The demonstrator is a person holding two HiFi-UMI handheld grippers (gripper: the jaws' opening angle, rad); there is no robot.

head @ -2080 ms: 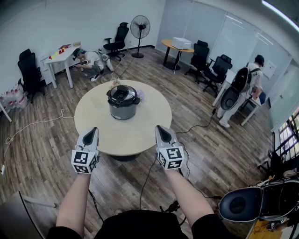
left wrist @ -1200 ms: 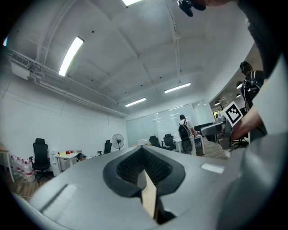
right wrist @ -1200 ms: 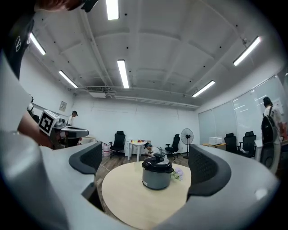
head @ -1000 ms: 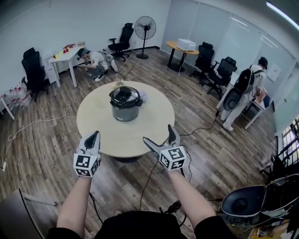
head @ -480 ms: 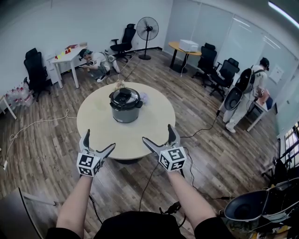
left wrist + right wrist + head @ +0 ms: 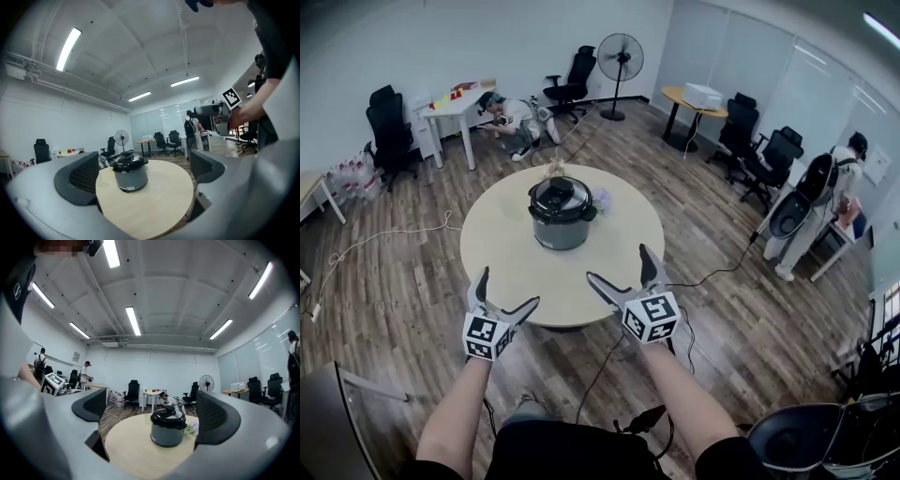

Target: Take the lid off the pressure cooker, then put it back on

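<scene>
Black lid (image 6: 561, 199) closed on cooker (image 6: 562, 228).
Likely stiff, heavy; grip its top handle (image 6: 560, 190). Short of cooker, left gripper (image 6: 507, 287) and right gripper (image 6: 618, 263): jaws wide, empty.

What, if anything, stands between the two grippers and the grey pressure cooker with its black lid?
Nothing visible does: only bare round beige tabletop lies between the left gripper, the right gripper and the grey pressure cooker.

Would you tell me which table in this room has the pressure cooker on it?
The large round table in the middle, where the pressure cooker stands; the white desk and the small round table behind hold other things.
</scene>
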